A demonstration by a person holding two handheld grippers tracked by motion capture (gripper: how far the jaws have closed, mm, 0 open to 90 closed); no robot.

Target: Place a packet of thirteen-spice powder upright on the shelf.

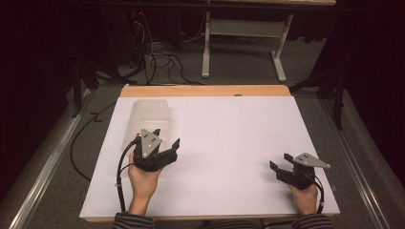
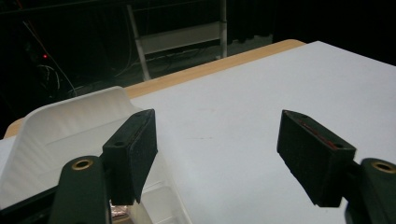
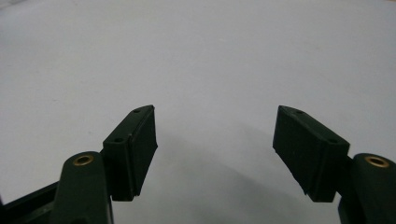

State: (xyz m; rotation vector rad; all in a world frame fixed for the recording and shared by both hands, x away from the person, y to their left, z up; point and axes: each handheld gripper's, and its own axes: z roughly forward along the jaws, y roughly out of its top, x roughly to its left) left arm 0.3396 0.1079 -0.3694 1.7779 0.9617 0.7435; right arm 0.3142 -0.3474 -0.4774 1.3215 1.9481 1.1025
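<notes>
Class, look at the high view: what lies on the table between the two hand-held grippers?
Nothing: the high view shows only bare white table surface between the left hand-held gripper and the right hand-held gripper.

Both tongs held low, jaws parted.

My left hand (image 1: 142,183) carries the left gripper (image 1: 165,145), angled forward and slightly right, its jaws apart with nothing between the pads (image 2: 140,149). My right hand (image 1: 305,196) carries the right gripper (image 1: 281,161), pointing left and away from me, jaws wide and empty. Both striped sleeves enter from the near edge.
</notes>
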